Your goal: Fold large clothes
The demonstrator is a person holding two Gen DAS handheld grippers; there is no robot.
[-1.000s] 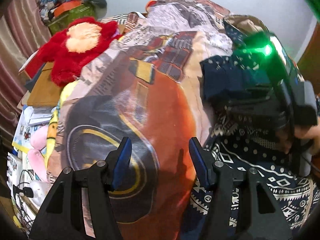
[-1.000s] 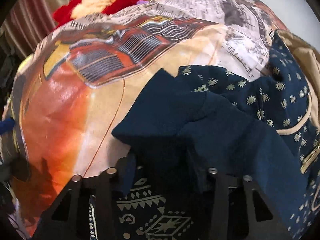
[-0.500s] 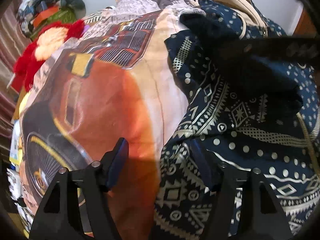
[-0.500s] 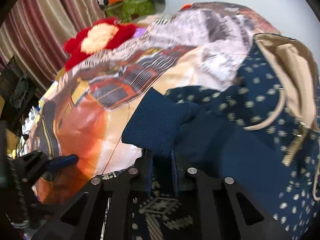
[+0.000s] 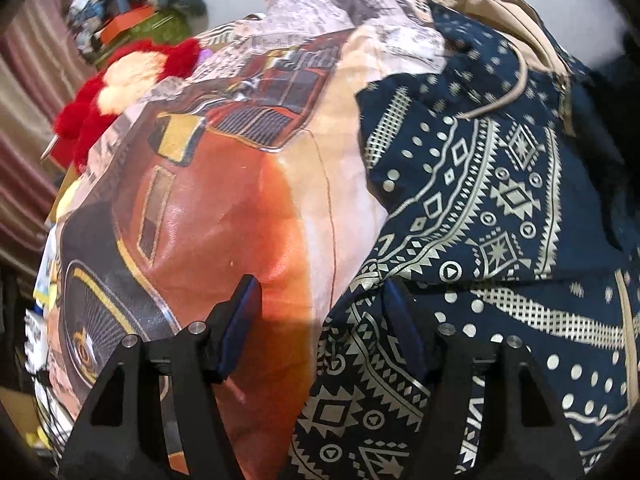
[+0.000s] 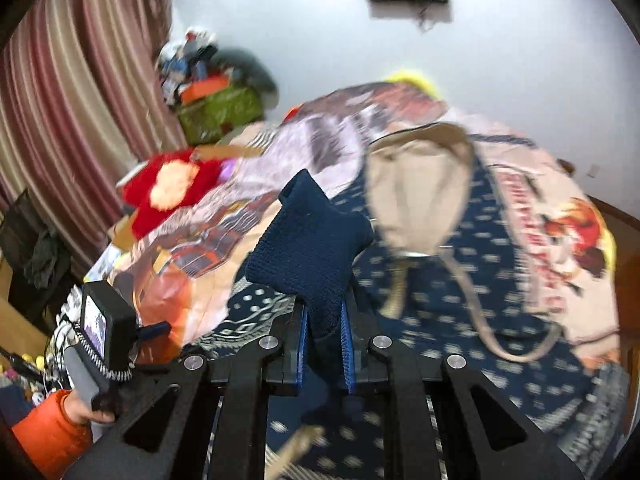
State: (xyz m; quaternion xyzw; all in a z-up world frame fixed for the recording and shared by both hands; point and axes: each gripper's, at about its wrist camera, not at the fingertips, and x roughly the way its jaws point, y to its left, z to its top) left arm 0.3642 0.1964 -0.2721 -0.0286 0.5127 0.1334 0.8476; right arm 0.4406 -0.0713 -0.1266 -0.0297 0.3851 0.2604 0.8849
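A navy hooded jacket (image 5: 500, 208) with a cream geometric print and a tan-lined hood lies on a bed with a car-print cover (image 5: 224, 208). My left gripper (image 5: 320, 304) is open and low over the jacket's left edge, its right finger against the fabric. In the right wrist view the jacket (image 6: 472, 280) spreads across the bed with its tan hood (image 6: 416, 192) open. My right gripper (image 6: 325, 344) is shut on the jacket's plain navy ribbed cuff (image 6: 308, 240) and holds it up above the garment.
A red plush toy (image 5: 120, 92) lies at the bed's far left, with a cluttered pile (image 5: 132, 28) behind it. Striped curtains (image 6: 60, 92) hang on the left. The left hand-held unit (image 6: 104, 332) shows low left in the right wrist view.
My right gripper has lifted the navy cuff higher and back, uncovering the patterned jacket body. My left gripper stays open at the jacket's left edge.
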